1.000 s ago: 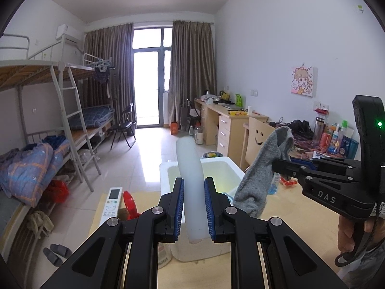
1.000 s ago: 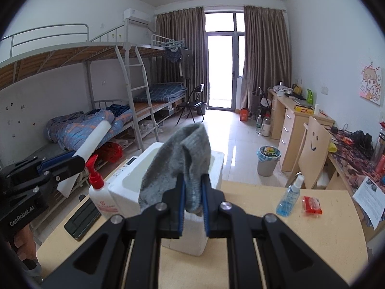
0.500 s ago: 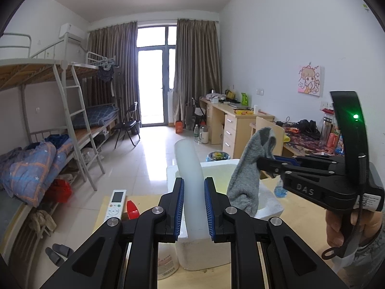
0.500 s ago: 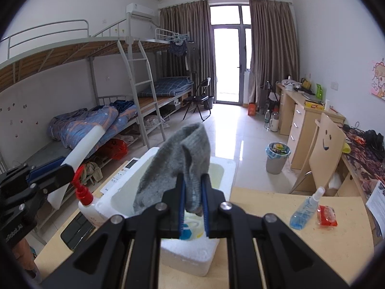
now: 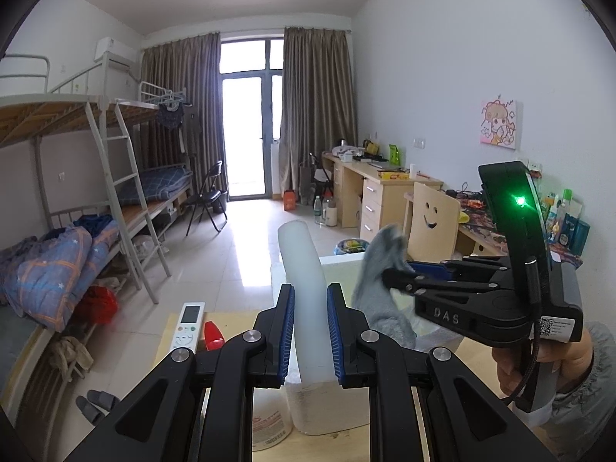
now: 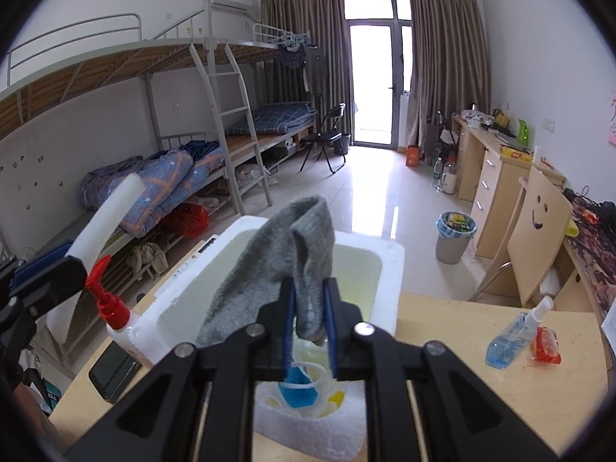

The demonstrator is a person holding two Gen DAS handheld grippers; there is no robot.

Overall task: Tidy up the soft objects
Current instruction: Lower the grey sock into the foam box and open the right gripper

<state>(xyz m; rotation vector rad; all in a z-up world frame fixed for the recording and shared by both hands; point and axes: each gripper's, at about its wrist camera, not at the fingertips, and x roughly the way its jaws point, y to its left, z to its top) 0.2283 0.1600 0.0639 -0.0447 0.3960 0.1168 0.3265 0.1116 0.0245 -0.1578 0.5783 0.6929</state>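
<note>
While both grippers carry a soft item above the tabletop, the deciding relation is each item's position over the white foam box (image 6: 389, 269).

Item 1: grey sock (image 6: 285, 265). Held by the right gripper (image 6: 310, 327), jaws nearly closed and pinching the sock near its lower end, the rest folding up and over to the left. It hangs directly over the box's open interior, nearer the box's near wall. Judged the better placed of the two for release: letting go should send it straight in.

Item 2: white foam tube (image 5: 306, 292). Held by the left gripper (image 5: 310, 331), jaws clamped partway on its middle. Long axis runs away from the gripper, tilted upward; the near end points down toward the box's left wall. It sits at the box's left edge, not plainly over the opening, so it likely needs carrying rightward first.

Box contents: blue and yellow pieces at the bottom, kind unclear.

Adjacent on the tabletop's left edge: red-pump bottle (image 6: 111, 308), remote control (image 5: 186, 325).
</note>
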